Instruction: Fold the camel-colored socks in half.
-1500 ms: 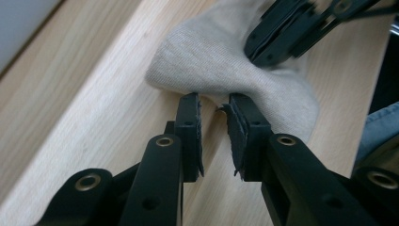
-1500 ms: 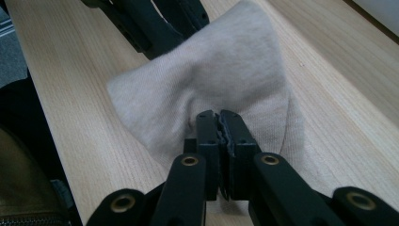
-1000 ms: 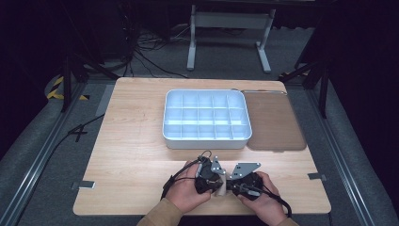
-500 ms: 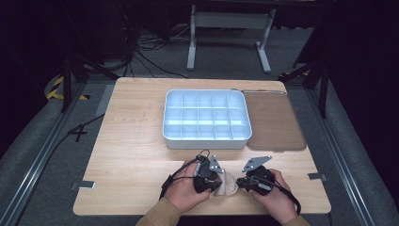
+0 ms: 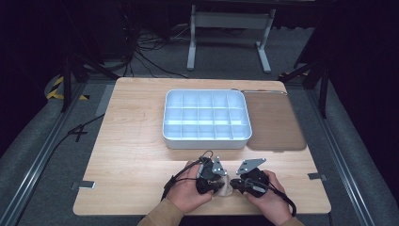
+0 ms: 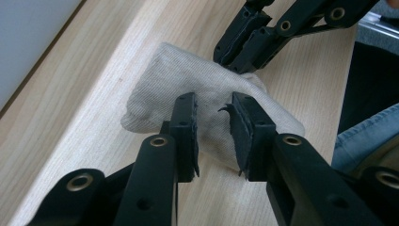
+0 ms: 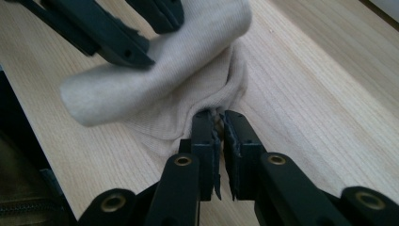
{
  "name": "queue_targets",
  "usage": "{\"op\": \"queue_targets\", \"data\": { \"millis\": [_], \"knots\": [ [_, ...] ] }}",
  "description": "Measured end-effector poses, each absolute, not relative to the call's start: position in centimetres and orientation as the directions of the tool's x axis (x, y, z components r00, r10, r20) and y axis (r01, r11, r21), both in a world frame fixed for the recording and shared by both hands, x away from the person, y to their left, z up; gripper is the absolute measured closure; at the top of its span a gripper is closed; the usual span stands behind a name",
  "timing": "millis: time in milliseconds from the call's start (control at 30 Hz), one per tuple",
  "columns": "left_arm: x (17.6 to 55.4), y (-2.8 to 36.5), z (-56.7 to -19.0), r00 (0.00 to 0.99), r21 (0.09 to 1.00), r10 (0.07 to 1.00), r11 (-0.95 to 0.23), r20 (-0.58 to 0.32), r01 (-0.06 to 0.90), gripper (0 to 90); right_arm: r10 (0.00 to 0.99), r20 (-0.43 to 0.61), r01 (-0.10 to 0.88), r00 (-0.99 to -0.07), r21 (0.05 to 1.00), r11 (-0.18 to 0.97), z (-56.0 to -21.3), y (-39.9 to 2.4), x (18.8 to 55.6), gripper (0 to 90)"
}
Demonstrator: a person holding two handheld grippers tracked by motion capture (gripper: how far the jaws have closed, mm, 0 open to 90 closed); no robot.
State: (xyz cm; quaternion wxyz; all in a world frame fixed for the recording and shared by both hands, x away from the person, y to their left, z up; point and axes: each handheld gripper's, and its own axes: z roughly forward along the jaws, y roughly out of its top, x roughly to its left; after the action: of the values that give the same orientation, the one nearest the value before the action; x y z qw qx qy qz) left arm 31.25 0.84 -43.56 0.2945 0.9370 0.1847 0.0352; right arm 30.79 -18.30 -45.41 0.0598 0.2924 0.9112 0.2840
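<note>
My right jaws pinch the cloth's edge; my left jaws stand spread over it.
Cloth at six o'clock on the surface; next, I judge, left gripper must close.

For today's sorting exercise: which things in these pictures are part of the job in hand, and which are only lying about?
In the job:
- beige sock, bunched on the table
- left gripper, jaws open around the sock
- right gripper, pinching the sock's edge

Lying about:
- white compartment tray, apparently empty
- brown mat beside the tray
- wooden table
</note>
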Motion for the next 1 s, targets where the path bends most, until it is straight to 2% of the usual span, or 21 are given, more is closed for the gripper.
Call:
{"op": "queue_targets", "data": {
  "millis": [67, 300, 600, 767, 867, 1000],
  "knots": [
    [31.3, 0.8, -43.7, 0.931, 0.566, 0.364, -0.759, -0.041, 0.322, 69.6, 0.567, 0.057, 0.499, -0.822, 0.553, 0.668, -45.4, -18.2, 30.8, 82.4],
    [31.3, 0.7, -44.0, 0.937, 0.574, 0.346, -0.759, -0.045, 0.308, 60.9, 0.581, 0.067, 0.513, -0.811, 0.559, 0.651, -45.1, -18.8, 31.0, 80.2],
    [31.2, 0.6, -43.9, 0.937, 0.578, 0.348, -0.756, -0.041, 0.306, 57.7, 0.564, 0.040, 0.435, -0.824, 0.682, 0.587, -41.8, -18.4, 31.0, 80.5],
    [31.0, 0.6, -43.9, 0.937, 0.577, 0.347, -0.758, -0.035, 0.303, 56.4, 0.555, 0.048, 0.430, -0.830, 0.689, 0.584, -42.1, -17.3, 31.5, 80.8],
    [31.0, 0.6, -43.9, 0.940, 0.586, 0.338, -0.755, -0.038, 0.295, 53.6, 0.557, 0.063, 0.443, -0.828, 0.684, 0.580, -42.7, -16.9, 31.8, 80.7],
    [31.1, 0.8, -43.9, 0.943, 0.588, 0.330, -0.755, -0.043, 0.291, 42.4, 0.578, 0.073, 0.464, -0.813, 0.680, 0.568, -43.2, -17.2, 32.2, 79.3]
  ]
}}
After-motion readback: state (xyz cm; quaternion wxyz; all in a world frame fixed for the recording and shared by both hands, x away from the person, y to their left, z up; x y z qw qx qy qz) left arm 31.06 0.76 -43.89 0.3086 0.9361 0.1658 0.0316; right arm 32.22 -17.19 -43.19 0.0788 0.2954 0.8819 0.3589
